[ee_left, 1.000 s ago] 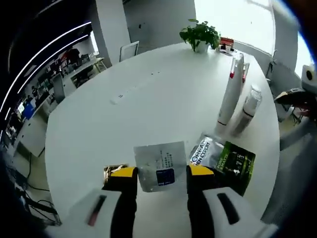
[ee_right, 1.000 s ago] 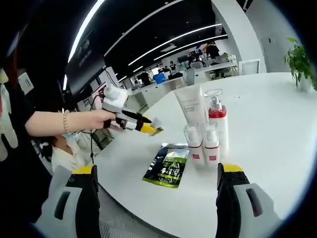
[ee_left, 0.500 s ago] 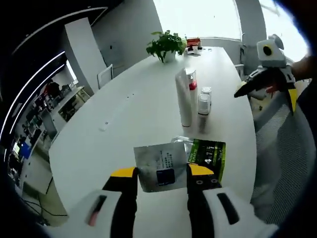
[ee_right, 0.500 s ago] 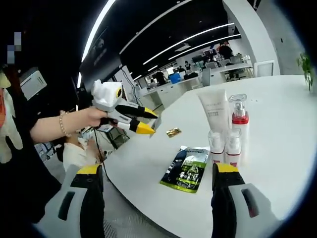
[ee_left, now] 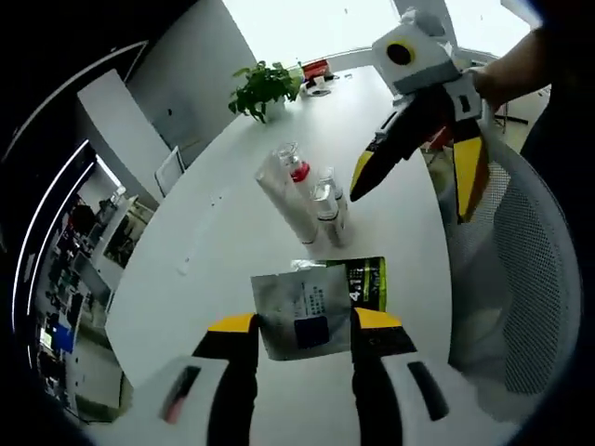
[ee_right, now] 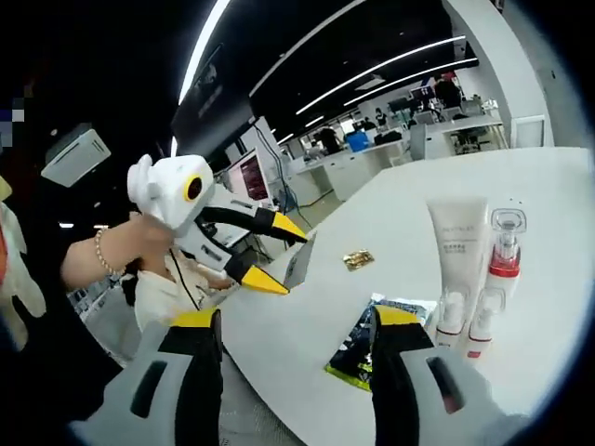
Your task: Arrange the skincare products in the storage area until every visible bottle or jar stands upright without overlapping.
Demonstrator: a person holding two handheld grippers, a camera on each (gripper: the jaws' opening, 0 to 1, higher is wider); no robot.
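Note:
My left gripper (ee_left: 304,323) is shut on a silver sachet (ee_left: 299,308), held up above the white table (ee_left: 214,269). On the table beyond it lie a green sachet (ee_left: 369,282) and a standing group: a white tube (ee_left: 284,200), a red-banded pump bottle (ee_left: 299,175) and small bottles (ee_left: 330,200). My right gripper (ee_left: 409,203) hangs open over the table's right side. In the right gripper view, my right gripper (ee_right: 296,321) is open with nothing in it. The left gripper (ee_right: 294,265) holds the silver sachet (ee_right: 304,255) there, near the tube (ee_right: 457,255), pump bottle (ee_right: 504,251), green sachet (ee_right: 358,351) and a small gold sachet (ee_right: 357,259).
A potted plant (ee_left: 263,86) stands at the table's far end. A mesh chair (ee_left: 521,269) sits by the table's near edge on the right. A person's hand (ee_right: 139,243) grips the left gripper, and office desks (ee_right: 372,167) lie behind.
The left gripper has risen off the table with the silver sachet. The two grippers have come much closer together. The right gripper's jaws have narrowed somewhat but stay open.

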